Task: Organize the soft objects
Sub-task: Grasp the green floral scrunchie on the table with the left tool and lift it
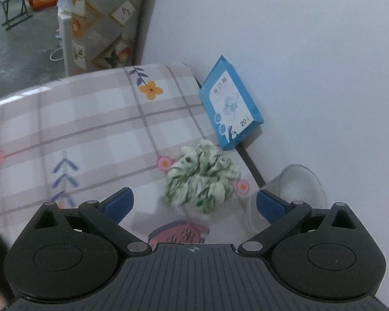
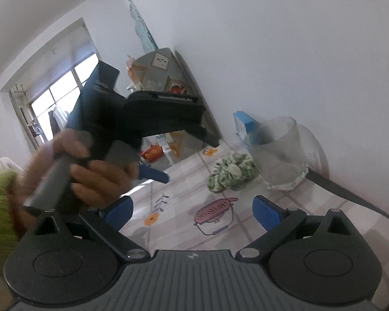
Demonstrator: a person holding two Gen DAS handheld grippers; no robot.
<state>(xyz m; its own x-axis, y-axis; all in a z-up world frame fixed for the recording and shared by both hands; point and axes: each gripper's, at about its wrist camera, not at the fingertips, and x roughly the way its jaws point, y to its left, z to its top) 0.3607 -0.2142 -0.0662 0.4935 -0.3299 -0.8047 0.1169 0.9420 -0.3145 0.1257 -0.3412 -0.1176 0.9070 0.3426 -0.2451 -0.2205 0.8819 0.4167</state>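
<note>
Left tool point(image 1: 193, 200) released, nothing between its fingers. Right tool point(image 2: 192, 211) likewise. One green-white scrunchie point(image 1: 203, 176) on tabletop point(image 1: 72, 129), just ahead of left tool, beside one frosted glass point(image 2: 278, 153). One blue box point(image 1: 229, 103) leans on wall.

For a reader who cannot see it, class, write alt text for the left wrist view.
An open left gripper hovers over a green-and-white scrunchie lying on a checked floral tablecloth. An empty clear glass stands just to the scrunchie's right, and a blue box leans against the white wall behind.
</note>
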